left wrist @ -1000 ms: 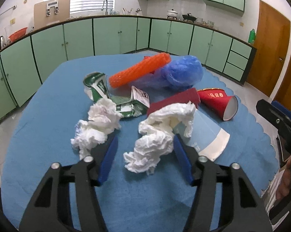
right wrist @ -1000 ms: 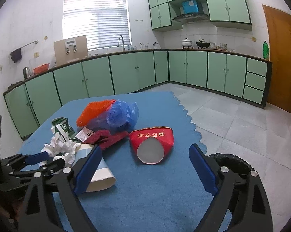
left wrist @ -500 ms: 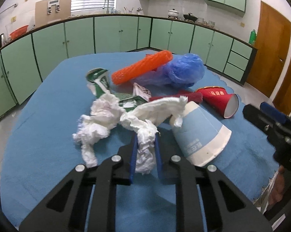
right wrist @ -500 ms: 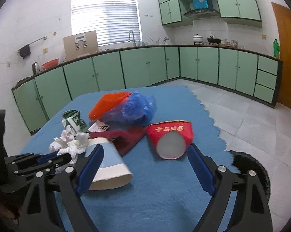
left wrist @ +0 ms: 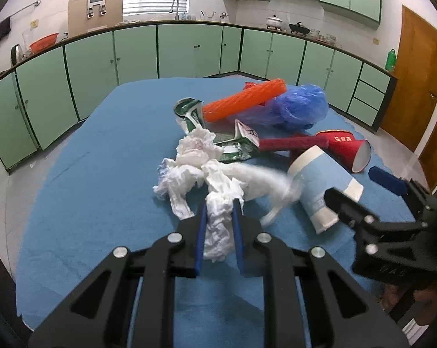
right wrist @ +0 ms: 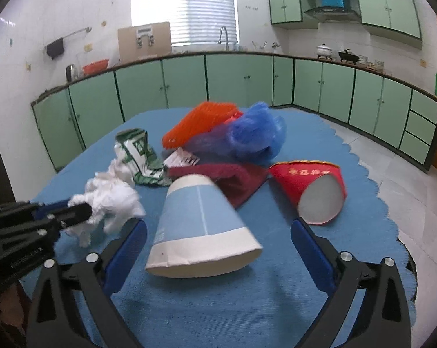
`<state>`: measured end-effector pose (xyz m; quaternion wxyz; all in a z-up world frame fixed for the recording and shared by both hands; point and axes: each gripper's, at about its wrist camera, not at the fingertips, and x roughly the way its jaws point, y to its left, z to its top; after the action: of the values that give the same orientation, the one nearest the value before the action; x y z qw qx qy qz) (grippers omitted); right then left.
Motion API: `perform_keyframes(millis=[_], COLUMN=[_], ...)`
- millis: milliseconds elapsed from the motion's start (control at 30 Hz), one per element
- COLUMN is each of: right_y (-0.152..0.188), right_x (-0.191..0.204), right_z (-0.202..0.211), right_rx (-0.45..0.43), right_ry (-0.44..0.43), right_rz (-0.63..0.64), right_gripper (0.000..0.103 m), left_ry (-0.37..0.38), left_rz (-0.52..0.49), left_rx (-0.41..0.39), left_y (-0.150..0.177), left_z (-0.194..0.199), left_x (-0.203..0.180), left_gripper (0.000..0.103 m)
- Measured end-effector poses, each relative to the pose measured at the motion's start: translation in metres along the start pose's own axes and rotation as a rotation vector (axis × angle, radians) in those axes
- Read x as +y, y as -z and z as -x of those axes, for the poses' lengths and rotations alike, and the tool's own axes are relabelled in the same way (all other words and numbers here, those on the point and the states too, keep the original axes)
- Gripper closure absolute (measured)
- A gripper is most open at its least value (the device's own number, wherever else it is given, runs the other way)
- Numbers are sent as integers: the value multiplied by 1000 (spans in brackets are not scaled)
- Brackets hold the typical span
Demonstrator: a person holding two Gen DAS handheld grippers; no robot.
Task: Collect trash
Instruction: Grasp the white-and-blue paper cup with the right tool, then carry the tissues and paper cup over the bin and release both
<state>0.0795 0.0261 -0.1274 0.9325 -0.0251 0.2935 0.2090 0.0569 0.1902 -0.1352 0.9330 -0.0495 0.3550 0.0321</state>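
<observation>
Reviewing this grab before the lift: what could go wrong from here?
1. The left tool pinches only one end of the crumpled tissue; the rest trails toward a second tissue wad, which may drag along or tear.
2. The right tool, jaws just opened wide, straddles the tipped blue paper cup; closing on its tapered wall could crush it or squirt it out.
3. Both tools work close together and could collide.

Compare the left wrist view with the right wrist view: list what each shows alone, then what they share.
Left wrist only: the left gripper from behind, jaws shut on the white tissue, and an orange-brown door.

Right wrist only: the right gripper from behind, its jaws having just opened wide, standing either side of the blue paper cup without pressing it, plus the window blind.

Both: tissue, blue cup, red cup, orange mesh roll, blue plastic bag, blue tablecloth.
</observation>
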Motion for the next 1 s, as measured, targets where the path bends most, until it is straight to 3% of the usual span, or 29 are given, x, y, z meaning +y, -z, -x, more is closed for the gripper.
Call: perform_keyframes(millis=[267,333,467,700,1000], right_y=[4,5,7,5,-3], right_x=[8,9,9,6,-6], right_z=[-14,-17,-16,-7,14], right_rx=[56,73,70,55,12], right_ry=[3,2,-14,-54,-70], right_rz=[47,59,59,55,11], right_gripper=[8,18,24,48,51], left_ry=[7,12,19,33,60], left_rz=[15,14,14,3,-13], left_rx=[3,3,0,-18,-57], left_y=[1,1,1,0,-9], left_z=[-2,-2,0,8,22], left_x=[6,6,4,-1,-13], left_gripper=[87,87,87,87,87])
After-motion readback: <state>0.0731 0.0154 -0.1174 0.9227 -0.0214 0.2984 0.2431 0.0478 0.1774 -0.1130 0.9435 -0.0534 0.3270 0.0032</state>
